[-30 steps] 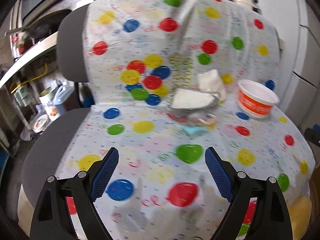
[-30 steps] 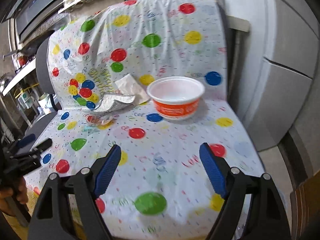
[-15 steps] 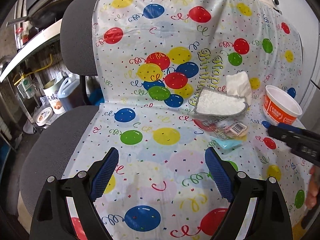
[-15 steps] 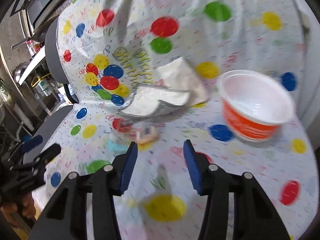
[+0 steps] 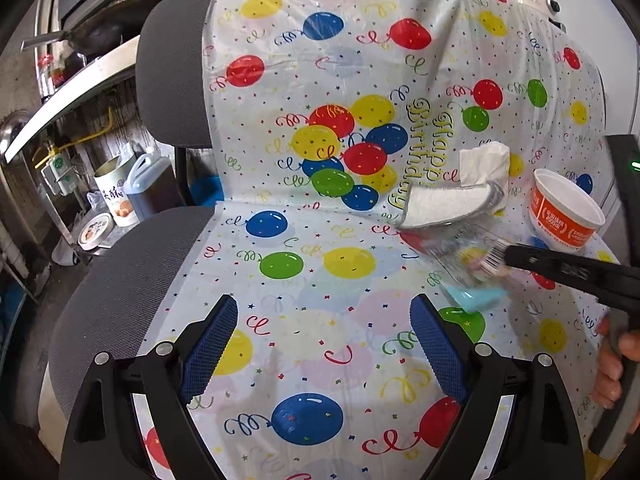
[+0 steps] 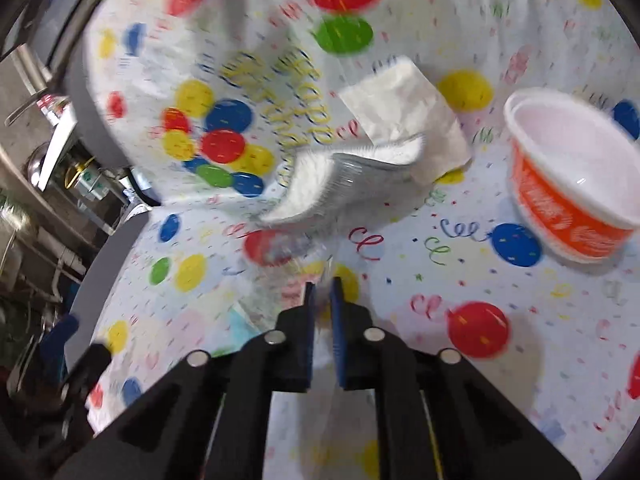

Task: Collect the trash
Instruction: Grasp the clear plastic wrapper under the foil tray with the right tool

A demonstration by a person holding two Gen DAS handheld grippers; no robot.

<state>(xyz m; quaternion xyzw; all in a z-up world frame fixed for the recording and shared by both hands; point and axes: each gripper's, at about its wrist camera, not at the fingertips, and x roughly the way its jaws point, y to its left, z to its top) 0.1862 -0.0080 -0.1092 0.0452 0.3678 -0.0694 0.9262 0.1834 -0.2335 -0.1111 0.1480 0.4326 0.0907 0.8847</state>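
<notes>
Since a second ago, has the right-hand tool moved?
Yes. The right tool has come in from the right edge toward the grey-edged cloth, its jaws just closing on the clear wrapper lying before the orange cup.

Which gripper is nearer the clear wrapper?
Right. The right gripper has just closed on the clear wrapper; the left gripper hangs open, short of it.

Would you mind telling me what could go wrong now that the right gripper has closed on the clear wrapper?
1. The right gripper pinches only an edge of the clear wrapper; thin film may slip out on lifting.
2. The wrapper lies against the white cloth and over a blue scrap; either might drag along.
3. The orange cup stands close; a swing could topple it.
</notes>
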